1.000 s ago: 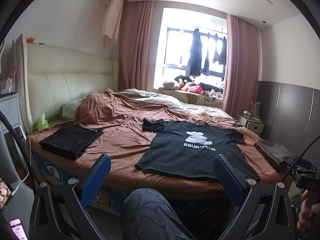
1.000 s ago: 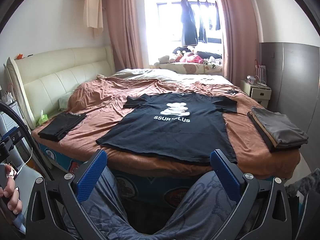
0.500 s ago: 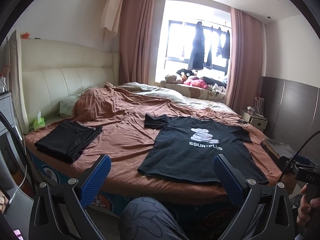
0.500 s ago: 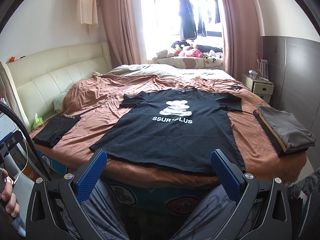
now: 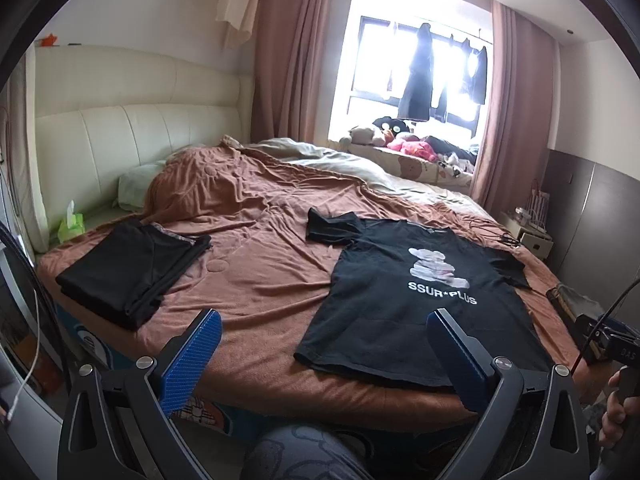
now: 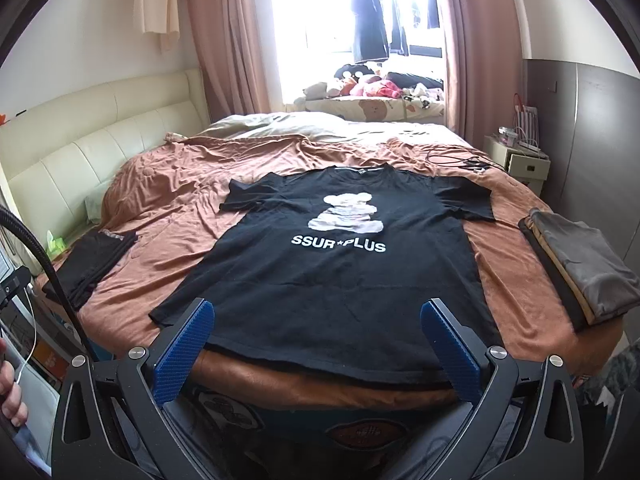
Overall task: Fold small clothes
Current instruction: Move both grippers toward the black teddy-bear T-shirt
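Both grippers have come closer to the bed [image 6: 132, 312] than one second ago. The black T-shirt [image 6: 340, 280] lies flat on the brown blanket. The left gripper [image 5: 320, 360] and the right gripper [image 6: 316, 354] have fingers spread wide, holding nothing.

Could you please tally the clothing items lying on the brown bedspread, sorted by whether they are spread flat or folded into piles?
Spread flat: 1, the black T-shirt.
Folded piles: 2, the black pile and the grey pile.
Total: 3.
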The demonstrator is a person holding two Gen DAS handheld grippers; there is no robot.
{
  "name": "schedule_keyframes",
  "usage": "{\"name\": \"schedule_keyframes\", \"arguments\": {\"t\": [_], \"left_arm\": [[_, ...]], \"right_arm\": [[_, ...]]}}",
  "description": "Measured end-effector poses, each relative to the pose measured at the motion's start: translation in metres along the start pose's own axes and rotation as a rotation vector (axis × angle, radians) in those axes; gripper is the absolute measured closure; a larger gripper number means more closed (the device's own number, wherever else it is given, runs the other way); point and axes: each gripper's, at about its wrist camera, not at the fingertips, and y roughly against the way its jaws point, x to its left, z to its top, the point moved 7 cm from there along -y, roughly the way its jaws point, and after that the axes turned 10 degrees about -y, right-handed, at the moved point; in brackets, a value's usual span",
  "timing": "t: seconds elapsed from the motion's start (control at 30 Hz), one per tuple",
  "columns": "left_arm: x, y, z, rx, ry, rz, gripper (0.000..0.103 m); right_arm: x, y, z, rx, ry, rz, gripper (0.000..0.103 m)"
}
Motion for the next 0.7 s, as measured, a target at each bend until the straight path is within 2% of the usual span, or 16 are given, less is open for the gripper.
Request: {"name": "schedule_keyframes", "arguments": {"t": [0.33, 0.47, 0.6, 0.7], "left_arm": [[0.019, -0.059, 0.013, 0.042, 0.005, 0.032, 0.0], [0.025, -0.083, 0.019, 0.067, -0.007, 0.091, 0.0], [0.033, -0.107, 0.023, 0.089, 0.004, 0.109, 0.0], [0.038, -0.124, 0.025, 0.102, 0.024, 0.094, 0.0]], "right_arm": [[0.006, -0.059, 0.029, 0.033, 0.0, -0.009, 0.0], [0.007, -0.083, 0.037, 0.043, -0.001, -0.009, 0.0], [0.008, -0.105, 0.048, 0.032, 0.011, -0.023, 0.0], [0.009, -0.121, 0.057, 0.031, 0.007, -0.016, 0.0]]}}
